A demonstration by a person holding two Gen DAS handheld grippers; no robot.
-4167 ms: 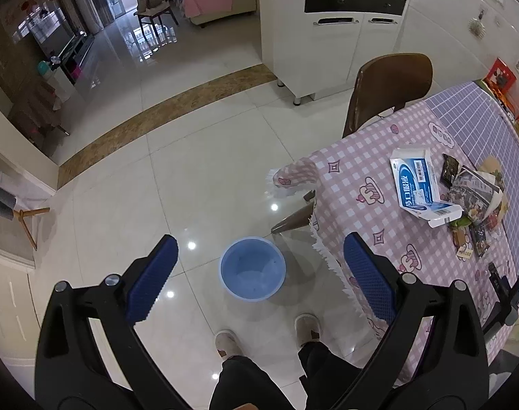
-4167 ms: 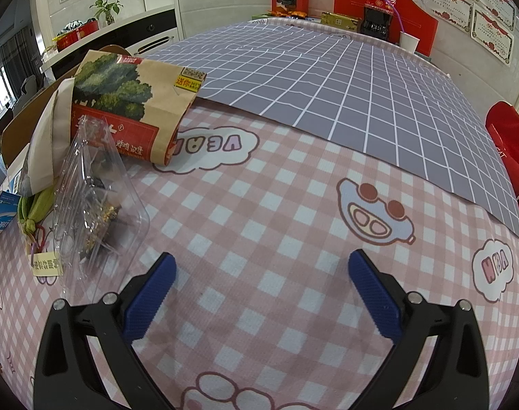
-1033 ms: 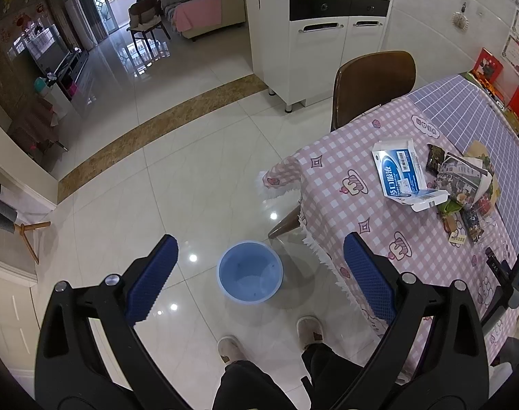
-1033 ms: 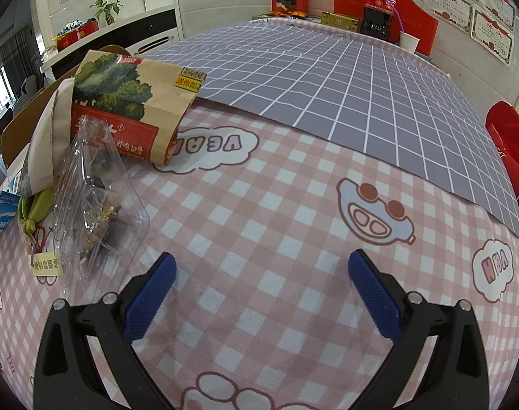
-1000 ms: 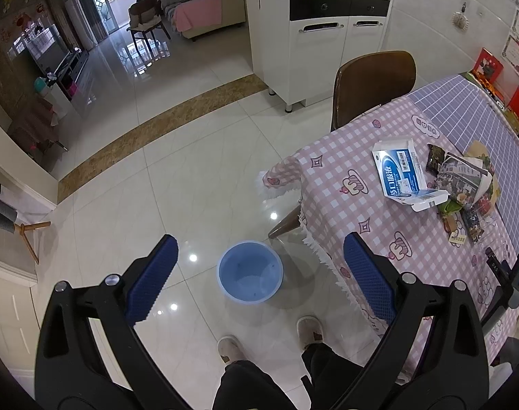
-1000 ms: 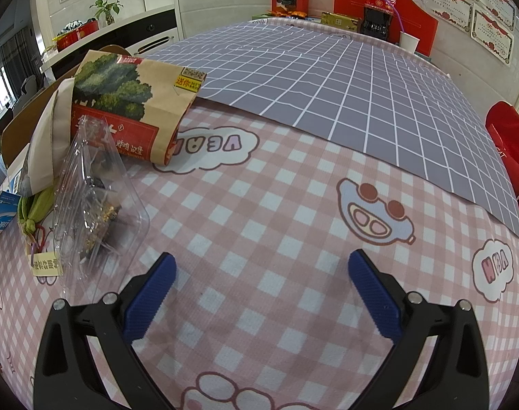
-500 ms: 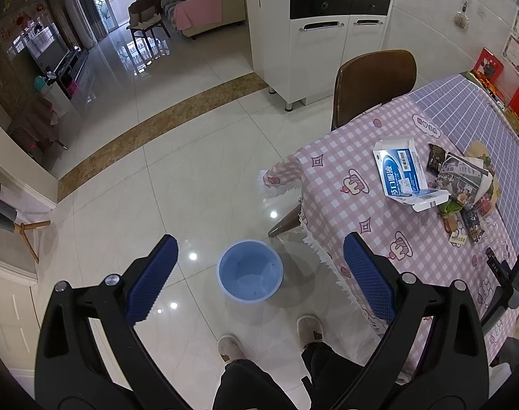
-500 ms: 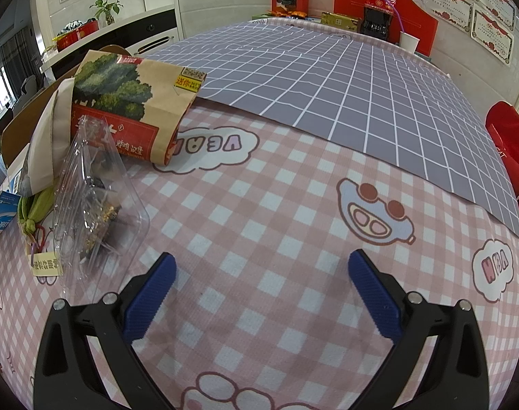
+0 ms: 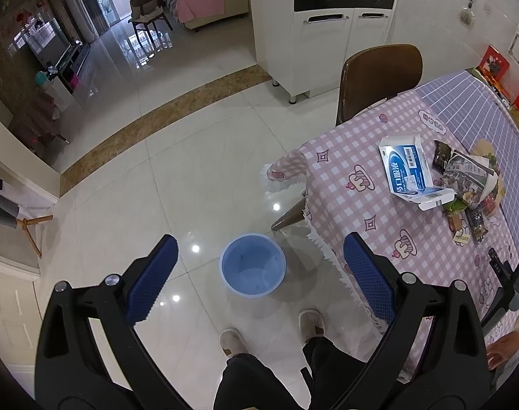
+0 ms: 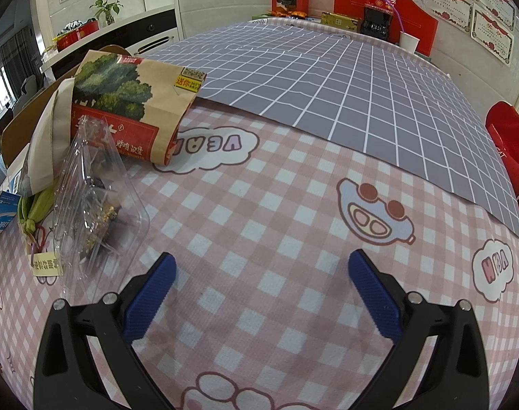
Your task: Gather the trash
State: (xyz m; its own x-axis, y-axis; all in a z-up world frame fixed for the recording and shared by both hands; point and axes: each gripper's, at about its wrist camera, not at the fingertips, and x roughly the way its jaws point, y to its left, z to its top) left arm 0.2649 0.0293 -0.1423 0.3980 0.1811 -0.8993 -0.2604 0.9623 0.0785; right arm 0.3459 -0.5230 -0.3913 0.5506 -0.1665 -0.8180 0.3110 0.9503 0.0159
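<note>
Presently, both tools are idle. Left gripper is held high above the floor, jaws wide and empty, looking down on the bin, which stands on the tiles just beside the table's corner and appears empty. Right gripper hovers low over the pink cloth, jaws likewise wide, nothing between them.

Trash lies in one cluster to the right gripper's left: a clear clamshell nearest, a paper bag on its side behind it and touching it, a green scrap with a label alongside, and a blue carton at the far end, towards the table's edge.

Assessment: every item looks light. The clamshell is thin, springy and slick; it would likely buckle or skate under a broad squeeze, so its rim or hinged edge is the sounder hold. The bag is soft and will crumple; pinch its open mouth or a folded edge. The carton is the stiffest; grip across a flap or a narrow side. Contents of the clamshell cannot be identified.
</note>
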